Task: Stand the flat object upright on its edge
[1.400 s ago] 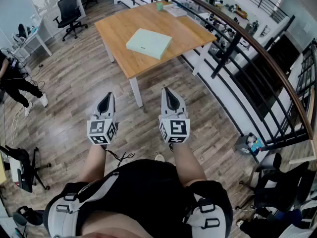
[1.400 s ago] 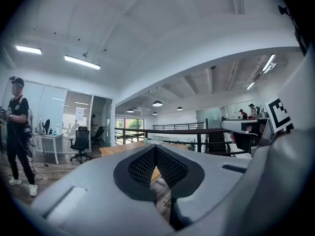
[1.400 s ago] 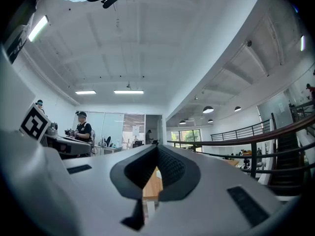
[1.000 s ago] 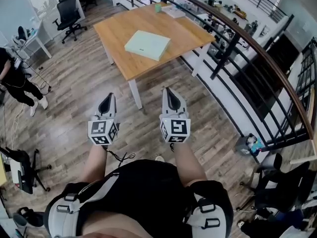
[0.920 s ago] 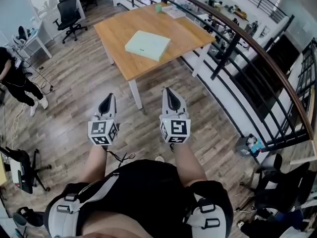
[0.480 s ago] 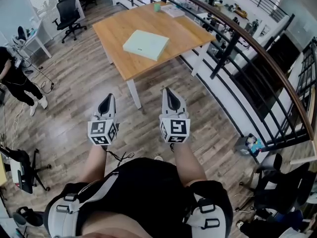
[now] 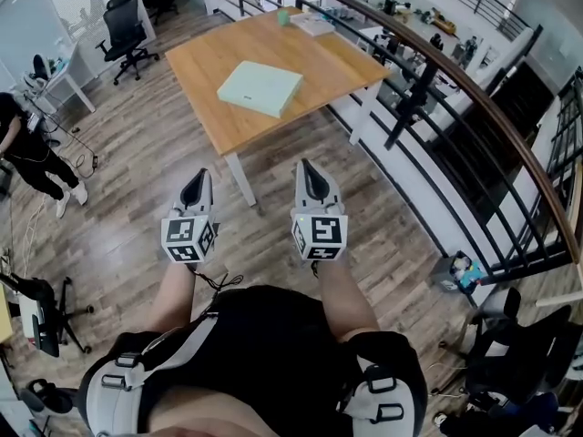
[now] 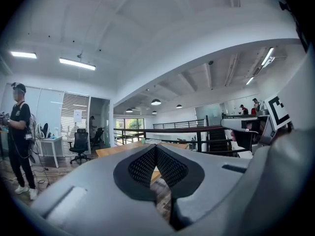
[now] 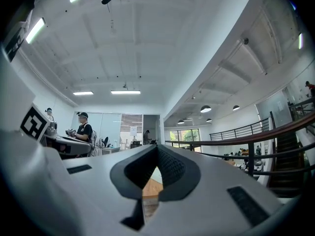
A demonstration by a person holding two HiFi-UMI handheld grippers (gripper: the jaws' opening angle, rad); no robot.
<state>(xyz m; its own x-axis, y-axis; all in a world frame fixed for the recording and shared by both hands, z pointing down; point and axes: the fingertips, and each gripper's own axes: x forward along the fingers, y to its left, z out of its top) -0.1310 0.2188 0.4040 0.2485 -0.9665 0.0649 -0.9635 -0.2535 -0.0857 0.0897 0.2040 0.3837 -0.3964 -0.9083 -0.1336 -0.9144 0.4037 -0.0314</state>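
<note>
Left gripper point(image 7: 196, 178) and right gripper point(image 7: 306, 166) remain closed, empty, well short of table point(image 7: 211, 127); I have edged nearer; flat object point(image 7: 260, 88) lies untouched upon it.

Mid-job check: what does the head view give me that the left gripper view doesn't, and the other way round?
Head view only: the flat box in full, lying flat on the table. Left gripper view only: ceiling lights, and the left gripper seen close, shut and holding nothing. Both: the table, railing, bystander in black.
</note>
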